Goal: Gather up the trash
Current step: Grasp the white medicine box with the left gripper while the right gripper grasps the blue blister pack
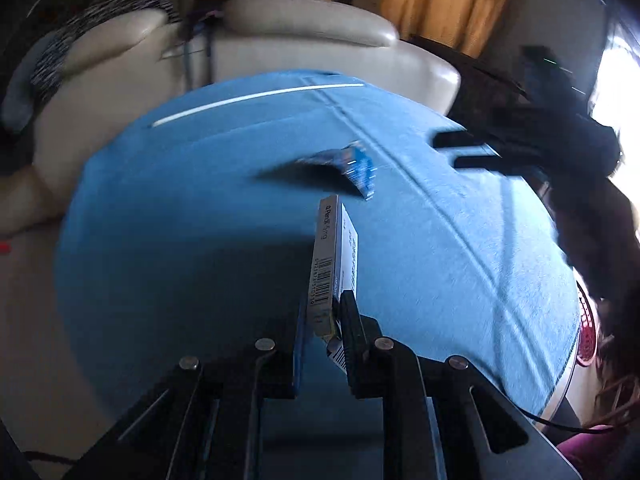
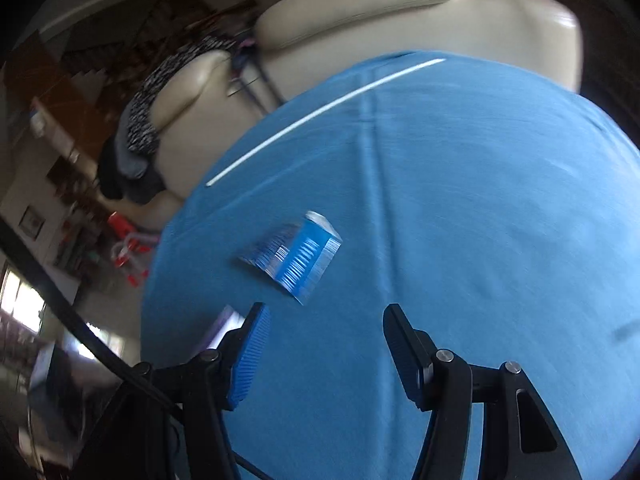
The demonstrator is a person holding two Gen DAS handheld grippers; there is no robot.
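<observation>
A round worktop (image 1: pixel 168 240) covered in a blue cloth filled both views, with a cream leather sofa (image 1: pixel 304 28) behind it. The blue wrapper (image 2: pixel 294 258) lying flat on the cloth serves as the landmark here.

The left gripper (image 1: pixel 326 320) was pinching a small flat cardboard box (image 1: pixel 334 264), a medicine carton with a barcode along its narrow edge. The box stood on edge between the pressed-together pads and pointed away from the camera, its far end stopping just short of the wrapper. It was held by one end, probably so that most of its length stayed free for dropping into a bin.

The right gripper (image 2: pixel 324 344) hovered on the near side of the wrapper with its jaws spread and nothing between them. In the left wrist view it showed as a dark shape (image 1: pixel 468 150) to the right of the wrapper. The spread fingers (image 2: pixel 250 354) pointed down at the cloth, so the wrapper looked like its next pick, though no contact had been made. A thin, flat piece like this may need the pads to scrape under one edge.

Beyond the wrapper, near the sofa side of the worktop, lay a long white straw (image 2: pixel 320 114), well apart from both grippers and apparently still to be collected. No bin was clearly visible in either view.
</observation>
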